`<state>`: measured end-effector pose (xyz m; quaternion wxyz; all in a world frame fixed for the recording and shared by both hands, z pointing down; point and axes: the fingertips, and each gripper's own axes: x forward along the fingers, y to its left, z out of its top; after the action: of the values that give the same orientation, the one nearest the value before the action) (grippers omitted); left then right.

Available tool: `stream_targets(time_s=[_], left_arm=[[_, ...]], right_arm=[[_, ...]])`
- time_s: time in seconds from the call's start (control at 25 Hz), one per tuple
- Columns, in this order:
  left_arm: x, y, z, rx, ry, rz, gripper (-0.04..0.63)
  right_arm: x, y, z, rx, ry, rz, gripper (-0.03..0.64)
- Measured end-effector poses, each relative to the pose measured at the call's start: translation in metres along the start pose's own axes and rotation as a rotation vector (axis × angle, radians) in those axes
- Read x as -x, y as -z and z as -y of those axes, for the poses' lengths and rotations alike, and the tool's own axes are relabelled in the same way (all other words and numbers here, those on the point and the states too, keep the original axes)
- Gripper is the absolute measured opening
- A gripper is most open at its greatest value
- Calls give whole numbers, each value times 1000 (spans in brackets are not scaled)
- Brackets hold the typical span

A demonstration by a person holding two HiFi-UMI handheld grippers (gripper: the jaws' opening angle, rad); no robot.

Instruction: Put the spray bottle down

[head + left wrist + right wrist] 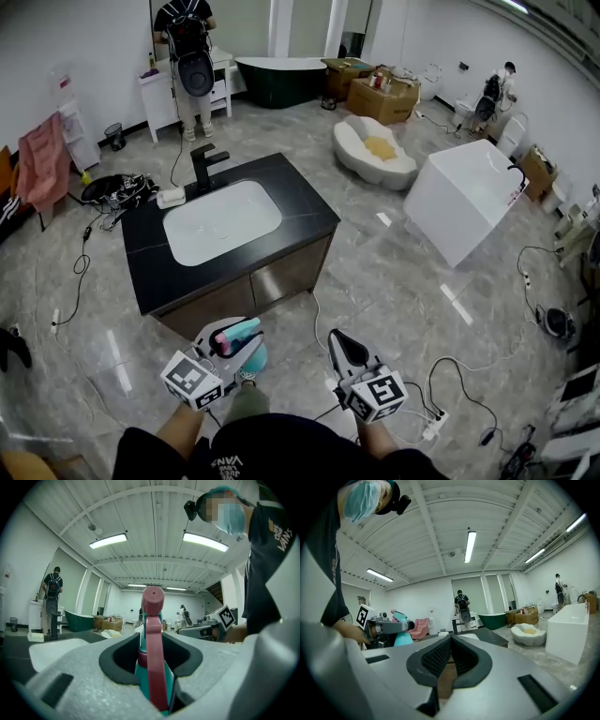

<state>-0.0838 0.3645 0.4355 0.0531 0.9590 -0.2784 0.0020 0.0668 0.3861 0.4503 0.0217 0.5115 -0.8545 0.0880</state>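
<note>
The spray bottle (153,634) is being held in the left gripper (232,343). The jaws are being held partly apart by the teal body, with the pads pressing on both of its sides. In the left gripper view the dark pink trigger head is rising above the jaws. The bottle is being carried in the air over the marble floor (394,281), just in front of the near edge of the black vanity counter (300,211) and close to the person's body. It is not resting on anything.

The right gripper (343,347) is being held beside it, apart from the bottle. Its jaw tips are being pressed together, and nothing is being gripped between them.

On the counter, a white sink basin (222,222) is set in the middle. A black faucet (204,169) is standing at the far edge behind it.
</note>
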Motion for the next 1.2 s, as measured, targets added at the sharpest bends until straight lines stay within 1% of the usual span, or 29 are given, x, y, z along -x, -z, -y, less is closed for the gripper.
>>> stream_targets(time_s=[0.16, 0.36, 0.56, 0.64, 0.76, 0.84, 1.0, 1.2], left_arm=[[-18, -13, -61, 16, 5, 15, 144], [-34, -24, -128, 10, 32, 12, 143], [-45, -33, -196, -6, 56, 8, 143], [-50, -35, -220, 0, 66, 16, 143], [-59, -43, -248, -7, 85, 23, 143], [-66, -47, -265, -2, 81, 20, 143], [-85, -52, -286, -16, 101, 19, 143], [-113, -61, -315, -38, 93, 28, 144]], right_arm=[[-54, -17, 14, 5, 42, 6, 5], [-120, -35, 27, 9, 78, 13, 5], [-183, -41, 30, 6, 96, 7, 5], [-201, -41, 32, 1, 105, -2, 4], [-222, -44, 37, 0, 134, 15, 4], [-232, -44, 41, -3, 151, 16, 4], [-245, -41, 56, -19, 186, 5, 5], [-269, -42, 81, -29, 188, 1, 4]])
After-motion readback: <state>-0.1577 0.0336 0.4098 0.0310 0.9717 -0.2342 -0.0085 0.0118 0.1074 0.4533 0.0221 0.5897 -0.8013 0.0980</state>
